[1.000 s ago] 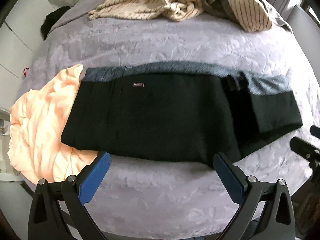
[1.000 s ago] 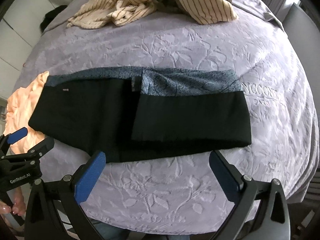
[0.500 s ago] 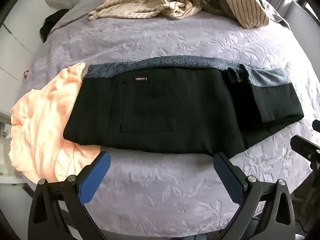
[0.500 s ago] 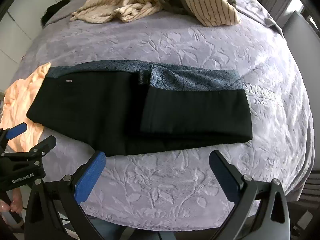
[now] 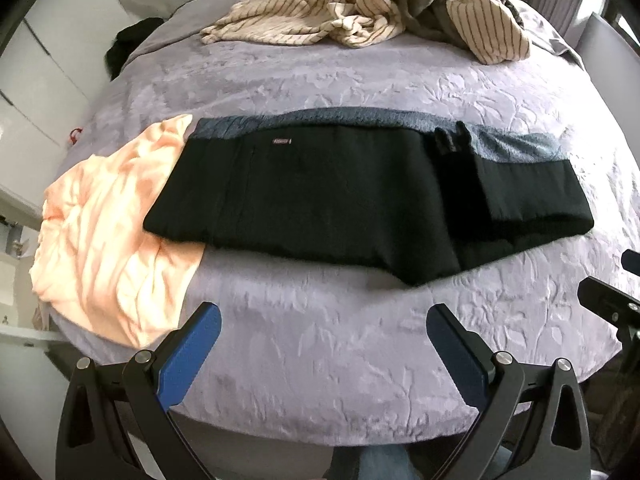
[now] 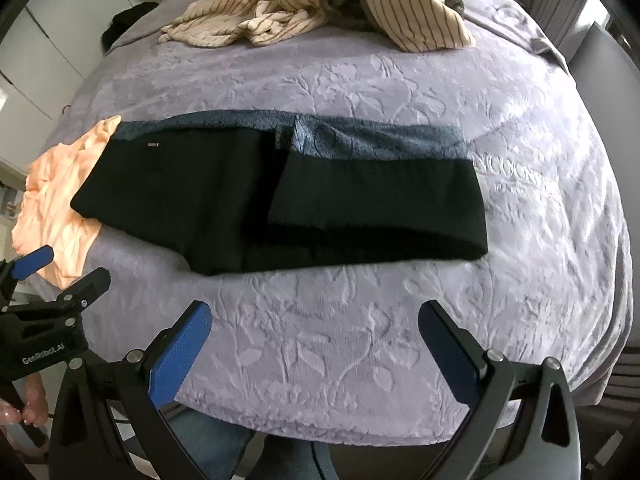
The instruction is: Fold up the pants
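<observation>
Black pants point(image 5: 340, 204) point(image 6: 248, 200) lie flat across the lilac bed, folded lengthwise, with a blue-grey lining strip point(image 6: 380, 140) showing along the far edge and the leg end doubled back over the right part. My left gripper point(image 5: 324, 332) hangs open above the near bed edge, short of the pants. My right gripper point(image 6: 316, 330) is open too, nothing between its blue pads, a hand's width short of the pants. The left gripper also shows at the left of the right wrist view point(image 6: 52, 280).
A peach garment point(image 5: 108, 232) lies at the bed's left corner, partly under the pants. Striped cream clothes point(image 5: 360, 4) are heaped at the far side. The embossed bedspread point(image 6: 360, 352) runs to the near edge, a person's legs below it.
Both grippers have drawn back toward the near bed edge and risen slightly, so the pants sit farther off in both views. The pants have not moved.
</observation>
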Action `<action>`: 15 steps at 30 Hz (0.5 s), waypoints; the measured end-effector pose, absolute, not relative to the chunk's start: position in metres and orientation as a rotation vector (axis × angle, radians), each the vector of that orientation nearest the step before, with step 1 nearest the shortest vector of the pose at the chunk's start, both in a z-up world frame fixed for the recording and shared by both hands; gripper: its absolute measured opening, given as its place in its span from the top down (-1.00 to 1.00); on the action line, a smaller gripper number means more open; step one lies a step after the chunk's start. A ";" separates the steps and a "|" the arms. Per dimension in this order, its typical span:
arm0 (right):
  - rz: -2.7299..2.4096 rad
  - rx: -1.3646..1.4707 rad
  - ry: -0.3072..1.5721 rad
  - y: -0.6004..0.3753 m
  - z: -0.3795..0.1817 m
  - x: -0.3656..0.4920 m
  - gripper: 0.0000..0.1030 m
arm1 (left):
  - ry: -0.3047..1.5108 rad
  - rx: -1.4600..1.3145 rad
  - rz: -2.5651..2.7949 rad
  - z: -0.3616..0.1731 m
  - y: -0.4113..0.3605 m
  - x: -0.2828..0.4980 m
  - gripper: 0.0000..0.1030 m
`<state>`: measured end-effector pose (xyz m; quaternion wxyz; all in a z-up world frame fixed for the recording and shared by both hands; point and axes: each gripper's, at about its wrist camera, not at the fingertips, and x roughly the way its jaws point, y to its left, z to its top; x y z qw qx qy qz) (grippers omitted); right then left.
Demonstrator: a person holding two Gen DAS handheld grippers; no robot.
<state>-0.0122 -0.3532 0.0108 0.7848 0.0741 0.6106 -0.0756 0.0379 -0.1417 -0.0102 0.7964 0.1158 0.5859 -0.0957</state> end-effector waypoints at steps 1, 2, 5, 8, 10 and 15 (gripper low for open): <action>-0.158 0.172 1.322 -0.354 0.009 -0.016 -1.00 | 1.264 0.251 -0.194 -0.010 -0.140 0.032 -1.00; -0.154 0.182 1.325 -0.355 0.007 -0.020 -1.00 | 1.269 0.253 -0.185 -0.010 -0.138 0.028 -1.00; -0.142 0.204 1.343 -0.355 0.001 -0.028 -1.00 | 1.281 0.255 -0.166 -0.010 -0.132 0.018 -1.00; -0.127 0.212 1.355 -0.352 -0.002 -0.031 -1.00 | 1.277 0.250 -0.154 -0.007 -0.129 0.015 -1.00; -0.117 0.210 1.349 -0.349 0.000 -0.031 -1.00 | 1.269 0.253 -0.151 -0.005 -0.126 0.016 -1.00; -0.108 0.219 1.342 -0.342 -0.002 -0.017 -1.00 | 1.263 0.255 -0.137 -0.006 -0.114 0.027 -1.00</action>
